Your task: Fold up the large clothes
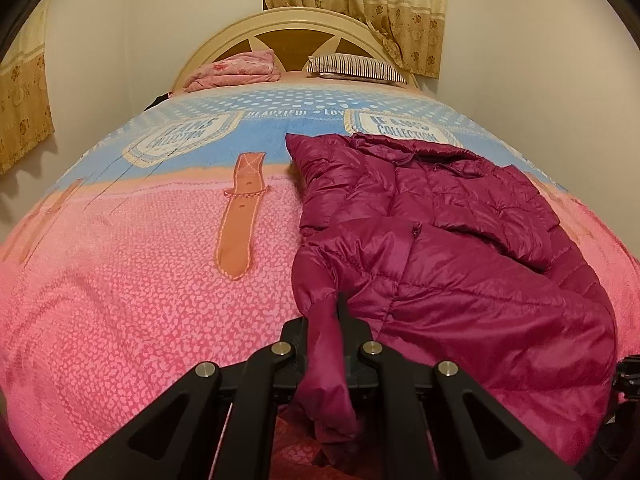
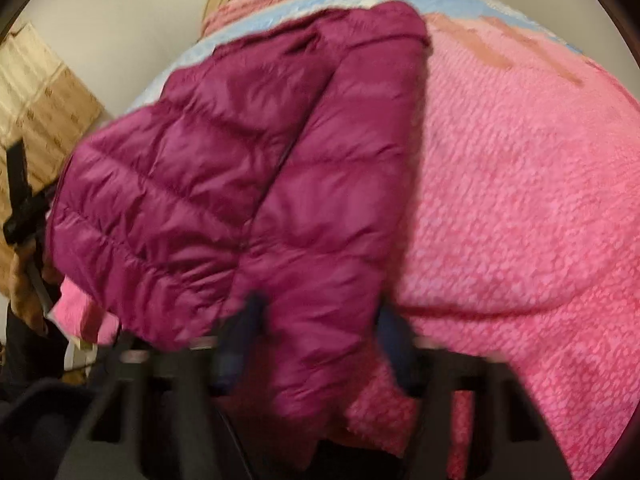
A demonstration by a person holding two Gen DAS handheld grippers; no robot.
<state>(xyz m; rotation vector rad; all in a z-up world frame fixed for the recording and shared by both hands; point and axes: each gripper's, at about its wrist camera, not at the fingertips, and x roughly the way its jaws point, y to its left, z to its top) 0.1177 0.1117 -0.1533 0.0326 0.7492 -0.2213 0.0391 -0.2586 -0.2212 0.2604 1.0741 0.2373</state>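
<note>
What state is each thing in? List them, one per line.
Puffer jacket: crumpled, partly folded on the bed.
Left gripper: shut on the jacket's edge.
Right gripper: jacket fabric between its fingers; blurred.
Blanket: spread flat.
Striped pillow: lying at the headboard.

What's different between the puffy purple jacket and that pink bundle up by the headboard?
The puffy jacket is dark magenta, shiny and quilted; the pink bundle is pale pink with a flowery print and looks matte. The jacket lies spread over the near part of the bed, with an edge pinched in the left hand-held gripper; the bundle sits bunched against the headboard, untouched. Both rest on the same bed.
</note>
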